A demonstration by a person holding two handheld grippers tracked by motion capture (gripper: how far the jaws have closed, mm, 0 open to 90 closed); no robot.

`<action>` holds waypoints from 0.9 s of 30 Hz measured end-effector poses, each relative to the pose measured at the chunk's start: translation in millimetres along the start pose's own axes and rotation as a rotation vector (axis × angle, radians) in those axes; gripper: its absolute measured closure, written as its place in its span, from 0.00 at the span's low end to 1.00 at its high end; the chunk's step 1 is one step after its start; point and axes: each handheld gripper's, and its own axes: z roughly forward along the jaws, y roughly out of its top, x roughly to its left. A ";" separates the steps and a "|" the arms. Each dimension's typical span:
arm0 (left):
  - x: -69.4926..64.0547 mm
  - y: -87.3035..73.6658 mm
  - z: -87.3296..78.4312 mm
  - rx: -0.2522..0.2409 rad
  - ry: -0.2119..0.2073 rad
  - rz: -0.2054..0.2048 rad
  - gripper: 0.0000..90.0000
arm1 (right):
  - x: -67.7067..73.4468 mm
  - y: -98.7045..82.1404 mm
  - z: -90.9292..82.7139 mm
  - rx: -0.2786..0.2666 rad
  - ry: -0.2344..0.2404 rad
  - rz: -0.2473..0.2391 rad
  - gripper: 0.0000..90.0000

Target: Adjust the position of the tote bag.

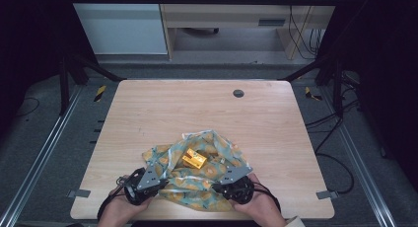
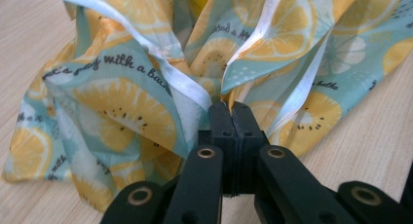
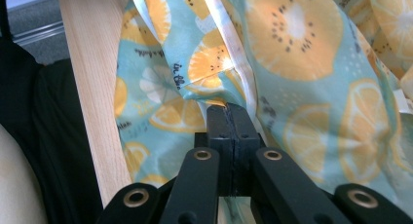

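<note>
bare table (image 1: 162, 108) beyond bunched cloth (image 1: 207, 185)

Box (image 1: 193, 158) probably lies on cloth (image 1: 207, 187).

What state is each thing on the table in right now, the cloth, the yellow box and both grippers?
Cloth: rumpled, bunched on the table, pinched at two spots on its near side.
Yellow box: lying on the cloth, folds standing around it.
Left gripper: jaws shut on the cloth.
Right gripper: jaws shut on the cloth.
Table: bare wood beyond the cloth.
</note>
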 end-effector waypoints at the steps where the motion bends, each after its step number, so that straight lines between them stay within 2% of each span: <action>1: 0.6 -0.8 0.3 0.002 0.000 -0.011 1.00 | -0.2 -0.5 0.1 0.004 0.000 0.001 1.00; 8: 4.8 -4.0 -0.2 0.011 0.011 -0.053 1.00 | 0.1 -2.5 0.7 0.042 -0.010 -0.011 1.00; 15: 5.2 -6.9 0.5 0.050 0.023 -0.063 1.00 | 0.7 -4.5 0.6 0.070 -0.002 -0.009 1.00; 18: 4.5 -7.9 -1.7 0.043 0.020 -0.076 1.00 | 0.9 -4.5 -0.4 0.068 -0.004 -0.001 1.00; 20: 3.4 -8.2 -2.1 0.044 0.022 -0.074 1.00 | 1.0 -3.2 -3.4 0.048 -0.010 0.000 0.96; 23: 2.1 -8.2 -1.2 0.053 0.021 -0.066 1.00 | 0.0 0.3 -11.3 0.020 -0.033 0.003 0.81; 27: 2.2 -8.7 -1.3 0.064 0.033 -0.060 1.00 | -2.6 3.7 -25.0 -0.013 -0.047 0.011 0.68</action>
